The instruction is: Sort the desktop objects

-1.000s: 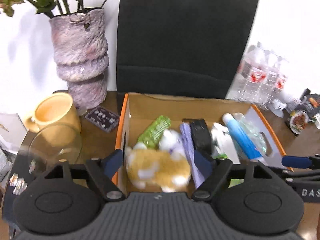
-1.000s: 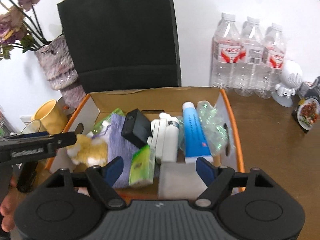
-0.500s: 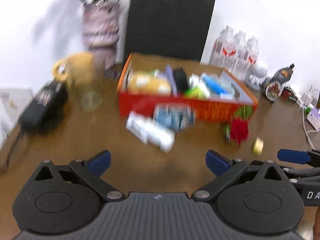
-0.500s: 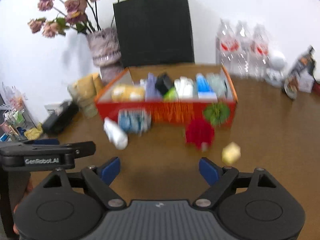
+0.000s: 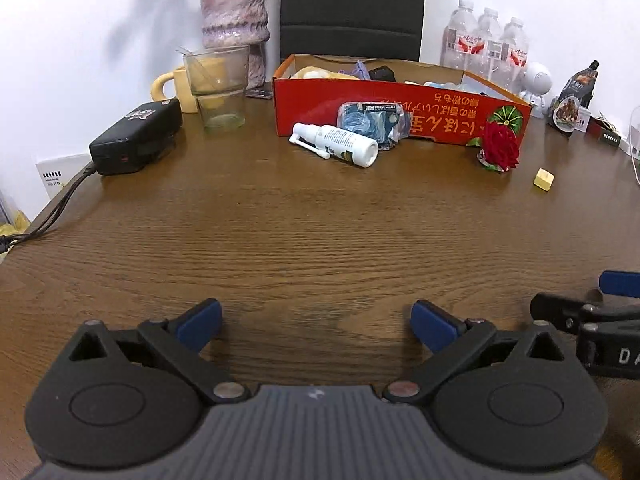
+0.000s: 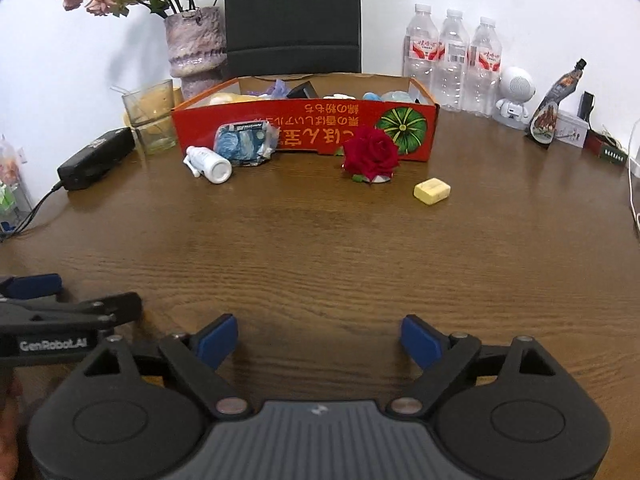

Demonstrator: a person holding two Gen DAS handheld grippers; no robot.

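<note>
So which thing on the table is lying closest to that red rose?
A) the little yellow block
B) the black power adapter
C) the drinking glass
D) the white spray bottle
A: the little yellow block lies just beside the red rose, apart from it, while the other three sit well off to the far side.

The brown round table (image 6: 320, 248) is wood-grained with a low satin sheen; the red printed box (image 6: 304, 128) on it looks like matt cardboard. The white spray bottle (image 5: 340, 145) is smooth glossy plastic, the blue packet (image 6: 242, 145) crinkled shiny film. The grey-purple vase (image 5: 234, 10) appears rough-textured, the tumbler (image 5: 218, 86) clear glass.
</note>
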